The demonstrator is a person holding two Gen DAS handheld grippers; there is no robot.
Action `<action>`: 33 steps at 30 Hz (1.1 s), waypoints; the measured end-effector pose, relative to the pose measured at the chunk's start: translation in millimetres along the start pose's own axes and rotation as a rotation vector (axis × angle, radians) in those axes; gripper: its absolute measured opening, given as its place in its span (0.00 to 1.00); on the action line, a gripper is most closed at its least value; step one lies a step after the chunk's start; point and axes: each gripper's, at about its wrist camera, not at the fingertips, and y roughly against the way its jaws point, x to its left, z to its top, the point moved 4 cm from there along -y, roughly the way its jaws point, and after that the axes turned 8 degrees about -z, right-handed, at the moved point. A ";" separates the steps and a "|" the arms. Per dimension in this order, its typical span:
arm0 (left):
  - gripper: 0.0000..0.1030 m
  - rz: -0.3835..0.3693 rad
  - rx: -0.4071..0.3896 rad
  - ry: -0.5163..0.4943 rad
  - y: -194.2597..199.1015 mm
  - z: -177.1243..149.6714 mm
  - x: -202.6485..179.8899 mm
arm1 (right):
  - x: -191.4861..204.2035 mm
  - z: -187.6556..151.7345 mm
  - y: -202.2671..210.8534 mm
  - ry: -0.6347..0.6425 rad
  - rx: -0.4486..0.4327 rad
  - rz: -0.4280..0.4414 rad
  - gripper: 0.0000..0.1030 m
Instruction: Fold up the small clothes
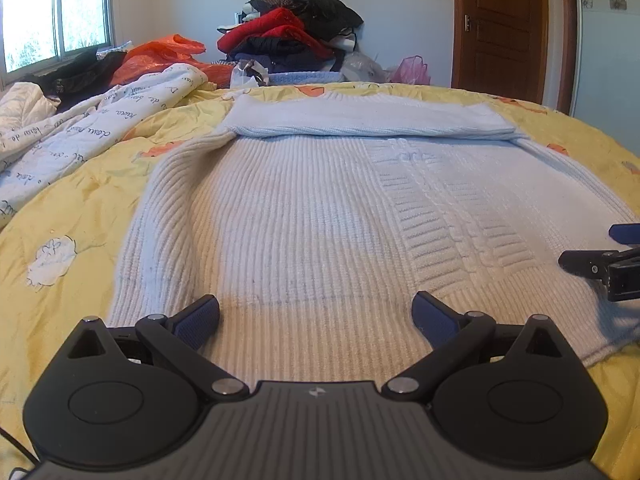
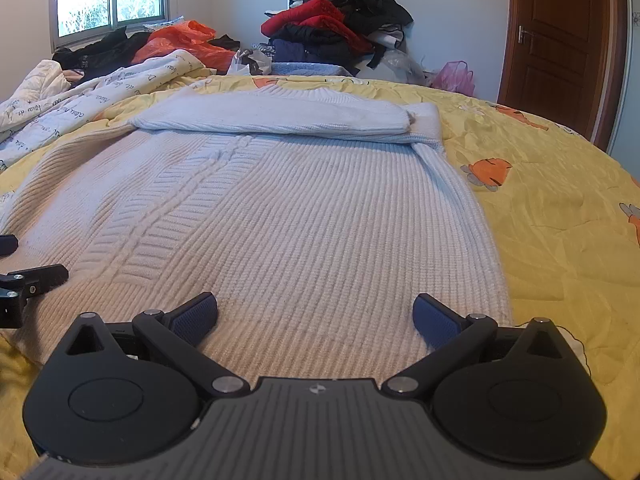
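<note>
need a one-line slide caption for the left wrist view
Open left hand-held gripper poised over the near hem of a white knit sweater, sleeves folded across the top, on a yellow bedspread.

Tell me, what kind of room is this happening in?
Most likely a home bedroom: a white sweater lies on a bed's yellow quilt, a clothes pile sits behind, plus a wooden door.

My left wrist view sits low at the white sweater [image 1: 304,216] hem, left side, facing the far wall. The right wrist view sits alike at the hem's right side. Both share the sweater, clothes pile [image 2: 340,28], window [image 1: 52,12] and door [image 2: 560,40].
</note>
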 end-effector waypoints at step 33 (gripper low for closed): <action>0.48 -0.397 0.199 0.487 30.5 9.8 147.2 | -103.4 -6.4 14.0 -0.512 0.338 0.471 0.56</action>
